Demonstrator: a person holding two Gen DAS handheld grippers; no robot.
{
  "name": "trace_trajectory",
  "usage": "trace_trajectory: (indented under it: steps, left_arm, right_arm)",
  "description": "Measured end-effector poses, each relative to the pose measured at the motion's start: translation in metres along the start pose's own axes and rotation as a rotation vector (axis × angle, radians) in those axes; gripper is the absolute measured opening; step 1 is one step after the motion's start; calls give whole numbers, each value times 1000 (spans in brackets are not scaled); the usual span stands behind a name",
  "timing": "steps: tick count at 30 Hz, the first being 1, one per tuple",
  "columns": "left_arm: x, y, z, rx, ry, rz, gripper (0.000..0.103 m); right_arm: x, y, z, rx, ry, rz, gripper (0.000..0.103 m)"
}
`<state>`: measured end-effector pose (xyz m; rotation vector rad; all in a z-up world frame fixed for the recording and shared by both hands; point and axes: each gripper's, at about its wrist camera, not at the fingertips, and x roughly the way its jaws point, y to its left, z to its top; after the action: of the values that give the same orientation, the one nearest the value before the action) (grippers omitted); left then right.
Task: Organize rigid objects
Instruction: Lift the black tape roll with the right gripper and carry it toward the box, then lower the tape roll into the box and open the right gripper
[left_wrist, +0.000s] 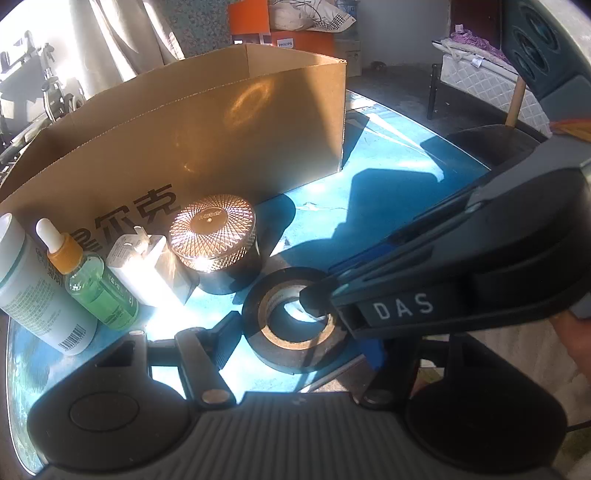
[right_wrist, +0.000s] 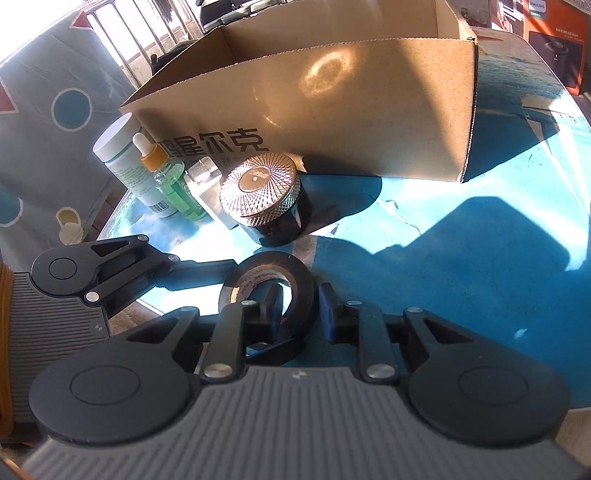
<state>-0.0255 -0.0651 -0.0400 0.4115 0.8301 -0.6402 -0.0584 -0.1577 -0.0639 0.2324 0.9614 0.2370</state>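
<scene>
Here the right tool (right_wrist: 301, 314) pinches the tape roll (right_wrist: 267, 291), left tool (left_wrist: 295, 336) open; box (right_wrist: 369, 122) interior unseen.

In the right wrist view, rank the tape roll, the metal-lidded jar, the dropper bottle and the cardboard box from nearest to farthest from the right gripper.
1. Tape roll: its wall is pinched in the right gripper.
2. Metal-lidded jar: just beyond the roll.
3. Dropper bottle: further back on the left, in the row of bottles.
4. Cardboard box: behind them all, open-topped.
</scene>
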Motion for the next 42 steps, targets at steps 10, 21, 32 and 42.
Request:
trace_trajectory:
  steps: [10,21,32,42]
  left_arm:
    - [-7,-1,-1,-6,-31,1,67]
    - [-48,-6,11,40,-140,71,67]
    - [-108,3,61,66,-327,230,67]
    - [-83,83,151,-82,-248,151,67]
  right_arm:
    - [-4,0,0,12,-19,-2,19]
    - [-45,18,7,-37,-133,-2,19]
    - [-111,50,59,-211,-345,22,19]
    - [-101,47,186,-281,-269,53,20]
